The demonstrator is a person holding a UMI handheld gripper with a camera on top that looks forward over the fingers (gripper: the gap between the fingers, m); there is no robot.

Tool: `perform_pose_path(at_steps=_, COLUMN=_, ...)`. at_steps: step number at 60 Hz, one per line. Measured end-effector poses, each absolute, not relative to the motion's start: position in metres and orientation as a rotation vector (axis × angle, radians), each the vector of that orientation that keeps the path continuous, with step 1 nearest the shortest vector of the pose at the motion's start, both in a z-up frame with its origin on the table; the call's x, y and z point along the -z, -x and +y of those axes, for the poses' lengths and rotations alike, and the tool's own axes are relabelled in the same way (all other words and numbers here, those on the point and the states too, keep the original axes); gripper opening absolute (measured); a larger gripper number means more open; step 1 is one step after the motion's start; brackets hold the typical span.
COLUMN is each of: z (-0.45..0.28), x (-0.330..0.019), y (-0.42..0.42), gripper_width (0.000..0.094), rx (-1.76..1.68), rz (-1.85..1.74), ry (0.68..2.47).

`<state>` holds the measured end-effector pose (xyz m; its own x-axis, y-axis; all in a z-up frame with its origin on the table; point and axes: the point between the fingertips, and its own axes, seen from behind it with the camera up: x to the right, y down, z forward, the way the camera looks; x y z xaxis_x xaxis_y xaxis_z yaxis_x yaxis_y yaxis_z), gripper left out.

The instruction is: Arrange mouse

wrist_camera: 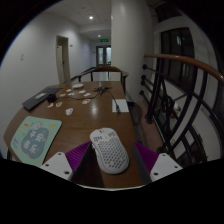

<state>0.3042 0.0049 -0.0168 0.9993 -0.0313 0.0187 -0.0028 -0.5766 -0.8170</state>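
A white mouse with a honeycomb shell lies on the brown wooden table, near its front edge. It stands between the fingers of my gripper. The left purple pad is close against the mouse's side. The right purple pad stands a little apart from it, with a gap showing. The gripper is open. A pale green patterned mouse mat lies on the table to the left of the mouse.
Further along the table are a dark flat device, papers and small items and a pen on a sheet. A dark stair railing runs along the right. A corridor with a door lies beyond.
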Motion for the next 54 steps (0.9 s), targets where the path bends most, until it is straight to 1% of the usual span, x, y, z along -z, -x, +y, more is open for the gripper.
perform_pose_path(at_steps=3, z=0.018, x=0.017, y=-0.307, gripper_width=0.0822, rx=0.034, rz=0.024, ry=2.182)
perform_pose_path(at_steps=7, z=0.026, x=0.018, y=-0.318, gripper_width=0.0548, rx=0.061, rz=0.067, ry=2.178)
perform_pose_path(at_steps=8, z=0.026, x=0.018, y=-0.32, gripper_width=0.0506, rx=0.067, rz=0.082, ry=2.174)
perform_pose_path(at_steps=10, z=0.027, x=0.018, y=-0.321, gripper_width=0.0466, rx=0.074, rz=0.091, ry=2.171)
perform_pose_path(at_steps=11, z=0.026, x=0.018, y=-0.322, gripper_width=0.0463, rx=0.081, rz=0.086, ry=2.172)
perform_pose_path(at_steps=16, z=0.025, x=0.016, y=-0.322, gripper_width=0.0363, rx=0.099, rz=0.092, ry=2.163)
perform_pose_path(at_steps=19, z=0.022, x=0.014, y=-0.325, gripper_width=0.0336, rx=0.123, rz=0.102, ry=2.161)
perform_pose_path(at_steps=22, z=0.017, x=0.009, y=-0.331, gripper_width=0.0333, rx=0.148, rz=0.148, ry=2.145)
perform_pose_path(at_steps=25, z=0.012, x=-0.008, y=-0.329, gripper_width=0.0332, rx=0.151, rz=0.212, ry=2.107)
perform_pose_path(at_steps=27, z=0.009, x=-0.029, y=-0.322, gripper_width=0.0334, rx=0.161, rz=0.23, ry=2.067)
perform_pose_path(at_steps=30, z=0.005, x=-0.069, y=-0.301, gripper_width=0.0333, rx=0.182, rz=0.223, ry=2.012)
perform_pose_path(at_steps=34, z=0.003, x=-0.129, y=-0.255, gripper_width=0.0336, rx=0.193, rz=0.157, ry=1.912)
perform_pose_path(at_steps=37, z=0.002, x=-0.167, y=-0.214, gripper_width=0.0346, rx=0.175, rz=0.139, ry=1.848)
perform_pose_path(at_steps=39, z=0.001, x=-0.181, y=-0.183, gripper_width=0.0345, rx=0.144, rz=0.123, ry=1.819)
perform_pose_path(at_steps=41, z=0.001, x=-0.186, y=-0.147, gripper_width=0.0345, rx=0.1, rz=0.083, ry=1.805)
perform_pose_path(at_steps=43, z=0.002, x=-0.183, y=-0.111, gripper_width=0.0346, rx=0.047, rz=0.053, ry=1.8)
perform_pose_path(at_steps=46, z=0.007, x=-0.162, y=-0.068, gripper_width=0.0342, rx=-0.013, rz=0.05, ry=1.831)
perform_pose_path(at_steps=51, z=0.014, x=-0.097, y=-0.023, gripper_width=0.0344, rx=0.006, rz=-0.007, ry=1.943)
perform_pose_path(at_steps=54, z=0.017, x=-0.064, y=-0.014, gripper_width=0.0343, rx=0.008, rz=-0.015, ry=2.018)
